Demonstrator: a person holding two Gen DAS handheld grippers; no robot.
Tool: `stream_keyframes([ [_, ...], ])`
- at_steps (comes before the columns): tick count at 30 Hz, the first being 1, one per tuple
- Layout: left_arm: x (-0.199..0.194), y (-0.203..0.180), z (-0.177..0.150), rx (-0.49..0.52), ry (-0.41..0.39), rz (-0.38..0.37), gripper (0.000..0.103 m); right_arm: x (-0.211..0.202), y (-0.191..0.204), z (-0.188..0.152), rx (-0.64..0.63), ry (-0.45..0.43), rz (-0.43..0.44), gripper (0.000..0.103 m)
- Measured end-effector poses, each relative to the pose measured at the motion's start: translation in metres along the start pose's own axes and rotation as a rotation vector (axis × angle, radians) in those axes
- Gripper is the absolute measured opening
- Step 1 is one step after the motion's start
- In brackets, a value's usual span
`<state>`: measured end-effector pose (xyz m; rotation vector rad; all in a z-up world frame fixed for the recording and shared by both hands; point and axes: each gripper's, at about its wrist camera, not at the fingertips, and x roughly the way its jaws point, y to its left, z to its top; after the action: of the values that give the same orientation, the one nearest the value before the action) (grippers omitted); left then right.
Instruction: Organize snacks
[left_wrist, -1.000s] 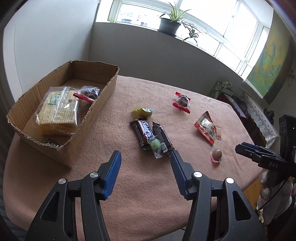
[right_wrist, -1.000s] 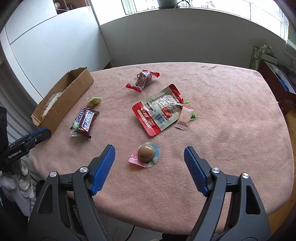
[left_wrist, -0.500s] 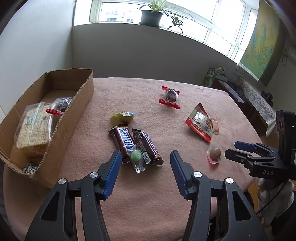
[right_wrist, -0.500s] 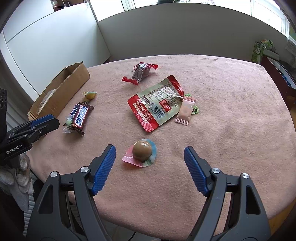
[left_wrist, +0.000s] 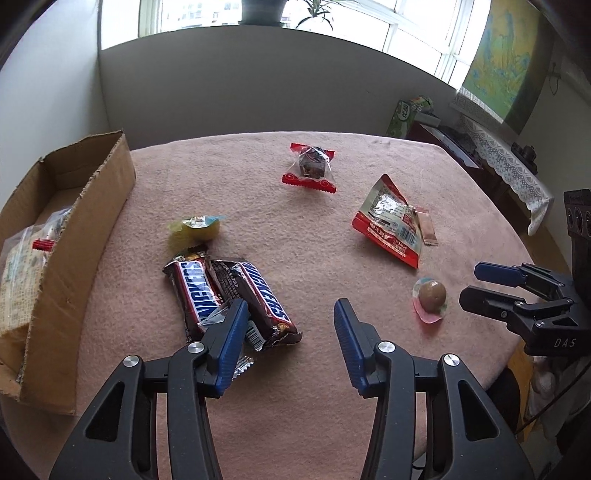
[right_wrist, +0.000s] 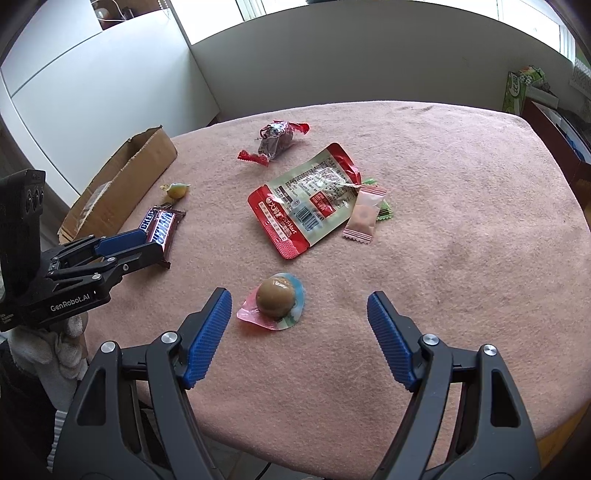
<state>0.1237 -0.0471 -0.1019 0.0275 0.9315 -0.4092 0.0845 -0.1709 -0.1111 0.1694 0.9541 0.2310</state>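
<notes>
A: Where's the left gripper (left_wrist: 288, 328)?
B: Over the near end of two Snickers bars (left_wrist: 229, 291) on the pink tablecloth (left_wrist: 303, 406); jaws closing, pads not pressing anything. A small wrapped candy seems to lie under its left finger.
A: And the right gripper (right_wrist: 299, 332)?
B: Jaws wide apart, a round brown sweet (right_wrist: 275, 297) just ahead. The cardboard box (left_wrist: 74, 258) sits at the left.

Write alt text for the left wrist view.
The left claw hangs over a pink-covered table, closing, nothing between its pads, beside two Snickers bars. A cardboard box holding bagged snacks sits left; the right claw enters at right.
</notes>
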Motion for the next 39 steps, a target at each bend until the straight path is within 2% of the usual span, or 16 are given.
stream_keyframes([
  [3, 0.005, 0.001, 0.002, 0.005, 0.014, -0.011, 0.047, 0.002, 0.003, 0.0, 0.003, 0.001, 0.01, 0.079],
  [6, 0.012, 0.006, 0.003, -0.002, 0.031, 0.011, 0.047, 0.005, 0.008, -0.001, -0.009, 0.001, 0.012, 0.079],
  [10, 0.014, 0.014, 0.005, -0.045, 0.033, 0.006, 0.047, 0.011, 0.017, -0.004, -0.044, 0.011, -0.006, 0.079],
  [16, 0.019, 0.013, 0.007, -0.068, 0.042, 0.026, 0.047, 0.023, 0.026, -0.007, -0.081, 0.023, -0.034, 0.073],
  [23, 0.03, 0.014, 0.009, -0.075, 0.054, 0.087, 0.047, 0.038, 0.035, -0.009, -0.149, 0.022, -0.116, 0.061],
  [25, 0.031, 0.015, 0.008, -0.069, 0.05, 0.102, 0.042, 0.039, 0.04, -0.011, -0.19, 0.018, -0.152, 0.053],
  [26, 0.03, 0.016, 0.008, -0.068, 0.049, 0.109, 0.035, 0.038, 0.041, -0.012, -0.204, 0.014, -0.167, 0.047],
  [27, 0.03, 0.018, 0.007, -0.071, 0.047, 0.111, 0.028, 0.037, 0.041, -0.013, -0.209, 0.011, -0.171, 0.045],
  [28, 0.029, 0.02, 0.007, -0.076, 0.045, 0.109, 0.028, 0.036, 0.039, -0.013, -0.206, 0.009, -0.166, 0.045],
  [31, 0.027, 0.023, 0.005, -0.085, 0.04, 0.093, 0.028, 0.034, 0.036, -0.013, -0.197, 0.008, -0.155, 0.043],
  [34, 0.024, 0.022, 0.002, -0.091, 0.037, 0.078, 0.027, 0.03, 0.035, -0.011, -0.186, -0.002, -0.154, 0.033],
  [39, 0.016, 0.02, -0.002, -0.099, 0.033, 0.047, 0.028, 0.029, 0.035, -0.01, -0.186, 0.017, -0.133, 0.033],
])
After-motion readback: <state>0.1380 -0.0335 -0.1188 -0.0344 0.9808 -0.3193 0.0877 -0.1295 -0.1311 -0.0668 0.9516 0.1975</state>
